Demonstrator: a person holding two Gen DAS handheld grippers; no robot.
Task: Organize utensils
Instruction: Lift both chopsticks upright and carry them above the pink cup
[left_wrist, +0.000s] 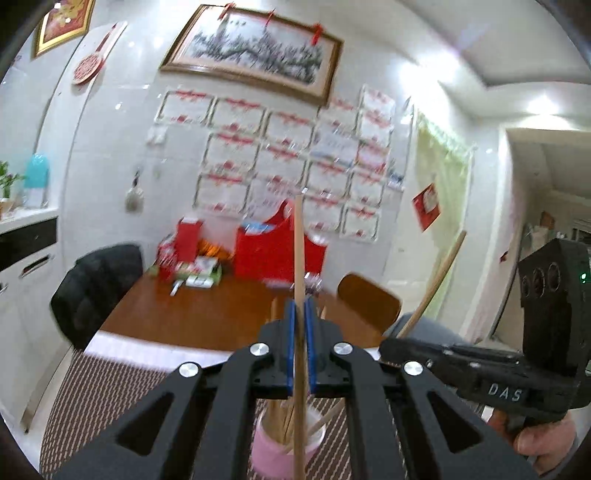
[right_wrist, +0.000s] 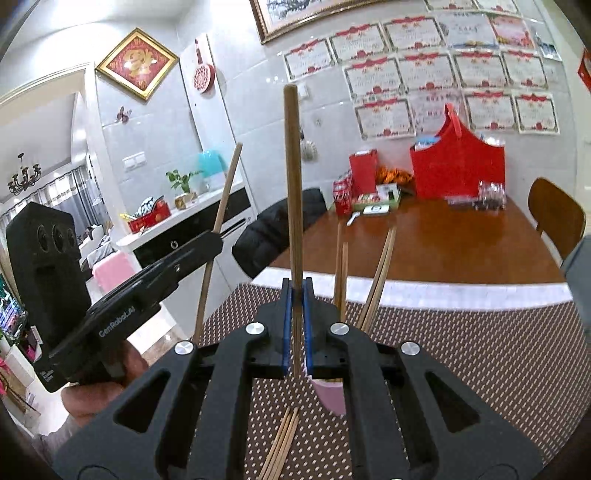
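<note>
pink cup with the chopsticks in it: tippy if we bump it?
Probably tippy: the pink cup is narrow and the chopsticks in it lean outward well above its rim, so their weight sits high. It looks like light plastic, likely easy to shove. The woven placemat under it may add some grip against sliding.

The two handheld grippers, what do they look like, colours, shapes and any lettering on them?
Both are matte black plastic. The left gripper and right gripper each have blue pads on the fingers, angular linkage arms with triangular cut-outs, and round silver pivot bolts. Seen from the side, each has a pistol-style handle and a boxy upright housing with three round openings. White lettering reads "DAS" on the right one and "GenRobot.AI" on the left.
</note>
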